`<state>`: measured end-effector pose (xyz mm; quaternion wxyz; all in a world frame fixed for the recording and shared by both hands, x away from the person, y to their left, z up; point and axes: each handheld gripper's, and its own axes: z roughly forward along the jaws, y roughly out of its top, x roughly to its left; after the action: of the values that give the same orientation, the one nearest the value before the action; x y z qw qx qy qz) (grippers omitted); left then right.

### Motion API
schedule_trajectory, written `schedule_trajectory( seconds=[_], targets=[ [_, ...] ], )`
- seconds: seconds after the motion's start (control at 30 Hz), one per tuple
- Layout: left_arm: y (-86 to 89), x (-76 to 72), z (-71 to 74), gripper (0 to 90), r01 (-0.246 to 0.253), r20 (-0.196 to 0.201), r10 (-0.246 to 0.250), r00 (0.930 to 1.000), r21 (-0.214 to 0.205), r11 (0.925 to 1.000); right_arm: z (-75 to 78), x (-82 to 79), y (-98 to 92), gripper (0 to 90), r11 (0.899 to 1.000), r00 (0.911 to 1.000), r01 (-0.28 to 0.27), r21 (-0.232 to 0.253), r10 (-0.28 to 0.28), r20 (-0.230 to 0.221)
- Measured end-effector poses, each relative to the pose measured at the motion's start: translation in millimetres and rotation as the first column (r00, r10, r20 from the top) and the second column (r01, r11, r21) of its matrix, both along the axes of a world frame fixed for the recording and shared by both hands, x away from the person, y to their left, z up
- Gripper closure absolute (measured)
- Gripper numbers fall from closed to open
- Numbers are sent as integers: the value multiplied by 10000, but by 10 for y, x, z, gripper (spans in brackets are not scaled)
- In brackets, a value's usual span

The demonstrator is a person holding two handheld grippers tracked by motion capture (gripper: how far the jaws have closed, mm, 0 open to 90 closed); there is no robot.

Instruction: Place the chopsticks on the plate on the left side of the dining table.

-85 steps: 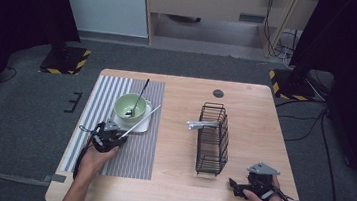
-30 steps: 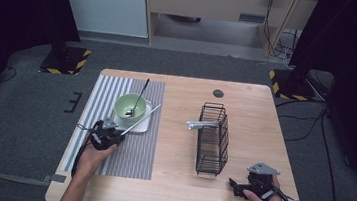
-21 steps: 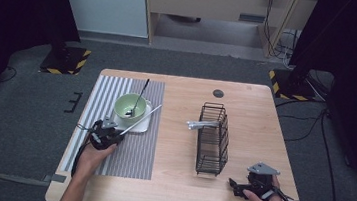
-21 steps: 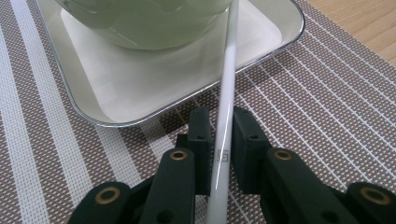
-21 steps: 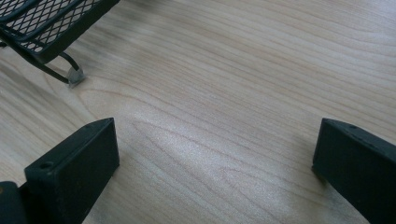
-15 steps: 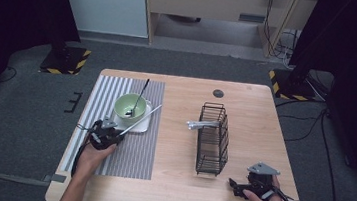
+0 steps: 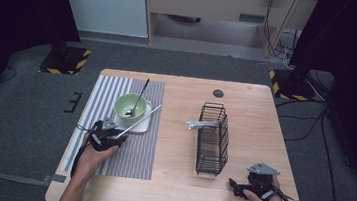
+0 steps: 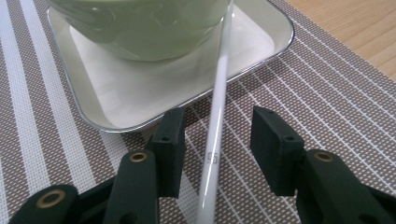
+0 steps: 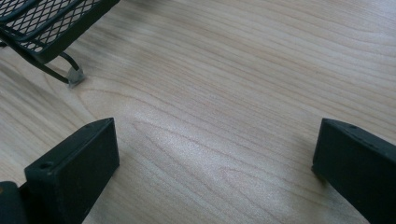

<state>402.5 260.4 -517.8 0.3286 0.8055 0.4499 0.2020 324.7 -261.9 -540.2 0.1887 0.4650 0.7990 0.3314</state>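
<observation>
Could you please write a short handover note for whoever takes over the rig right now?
Left gripper: jaws have just been opening, and the white stick lies between them untouched, its far end leaning on the green bowl.
Right gripper: open, holding nothing, low over bare table near the wire basket.
The bowl sits on a small white tray on the striped mat, with a dark utensil in it. Silver cutlery pokes out of the basket.
Done: the stick is released against the bowl.
Left: probably pulling the left gripper away; what follows can't be told.
</observation>
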Motion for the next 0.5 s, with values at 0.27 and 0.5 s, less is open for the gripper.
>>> schedule_trajectory(
  seconds=[0.27,0.5],
  targets=[
    [-6,4,-5,511,-34,9,34,10000,57,10000,0,0,-1,3,10000,10000,-6,-8,6,0],
    [-20,-34,27,422,-26,82,26,10000,70,10000,0,0,0,3,10000,10000,-6,-7,6,-1]
  ],
)
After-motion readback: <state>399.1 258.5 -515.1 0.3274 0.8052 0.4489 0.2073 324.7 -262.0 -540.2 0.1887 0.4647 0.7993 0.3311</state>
